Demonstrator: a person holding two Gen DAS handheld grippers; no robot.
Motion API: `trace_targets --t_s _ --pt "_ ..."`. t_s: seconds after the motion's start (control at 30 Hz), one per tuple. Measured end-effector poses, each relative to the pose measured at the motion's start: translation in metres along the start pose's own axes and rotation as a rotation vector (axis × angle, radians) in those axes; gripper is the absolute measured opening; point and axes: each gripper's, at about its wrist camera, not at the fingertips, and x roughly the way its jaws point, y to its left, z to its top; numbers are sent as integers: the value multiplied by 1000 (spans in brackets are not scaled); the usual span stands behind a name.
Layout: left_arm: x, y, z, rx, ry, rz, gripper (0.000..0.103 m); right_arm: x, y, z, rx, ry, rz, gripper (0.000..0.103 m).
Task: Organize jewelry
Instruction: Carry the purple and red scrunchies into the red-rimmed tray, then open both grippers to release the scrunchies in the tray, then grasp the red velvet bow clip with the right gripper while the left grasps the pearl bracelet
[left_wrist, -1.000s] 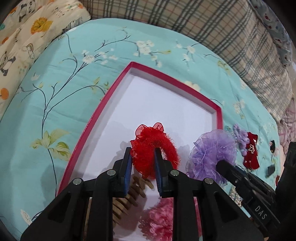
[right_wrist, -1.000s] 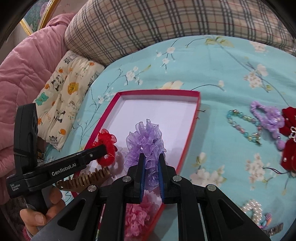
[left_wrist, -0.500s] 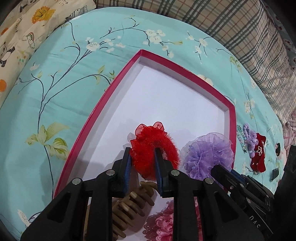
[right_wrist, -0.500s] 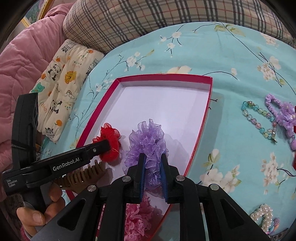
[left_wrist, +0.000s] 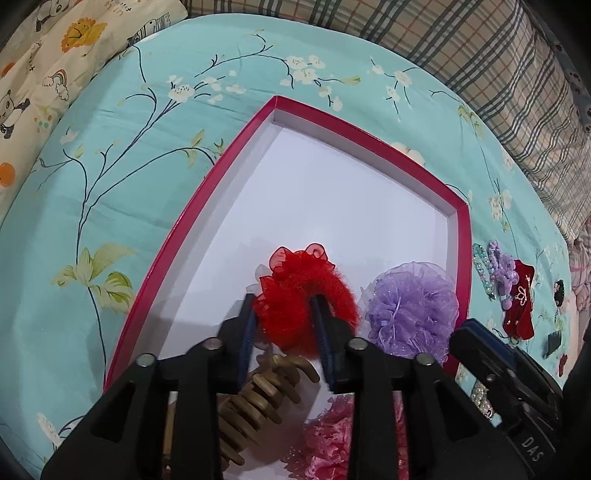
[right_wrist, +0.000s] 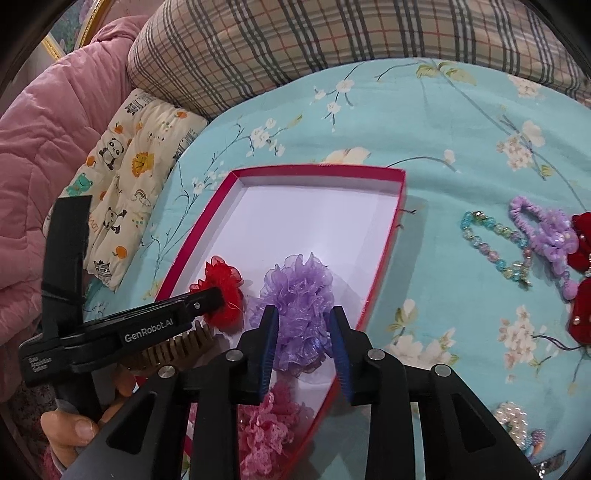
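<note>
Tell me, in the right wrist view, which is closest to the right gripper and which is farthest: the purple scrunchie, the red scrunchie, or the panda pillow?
From the right gripper:
1. Purple scrunchie, between its open fingers, in the box.
2. Red scrunchie, further left, in the left gripper.
3. Panda pillow, far left, outside the box.

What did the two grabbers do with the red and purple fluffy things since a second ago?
The right gripper opened its fingers and let go of the purple scrunchie, which now lies in the red box. Both grippers moved down toward the box floor. The left gripper stays shut on the red scrunchie. The comb and pink scrunchie stayed put.
</note>
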Motion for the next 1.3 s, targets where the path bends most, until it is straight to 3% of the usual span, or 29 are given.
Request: trace_targets --t_s 0.17,0.33,0.83,1.3 --pt "-4 -4 -2 8 -5 7 37 -18 -10 -3 21 -27 -7 32" --pt "-16 -11 -4 22 -34 2 52 -35 -29 -9 67 -48 -35 33" --pt "-44 -50 -7 72 -76 -84 53 -85 -108 -35 205 -98 -141 34" --pt "-42 -114 -36 196 -11 -168 53 -120 -160 -54 279 -135 -216 39"
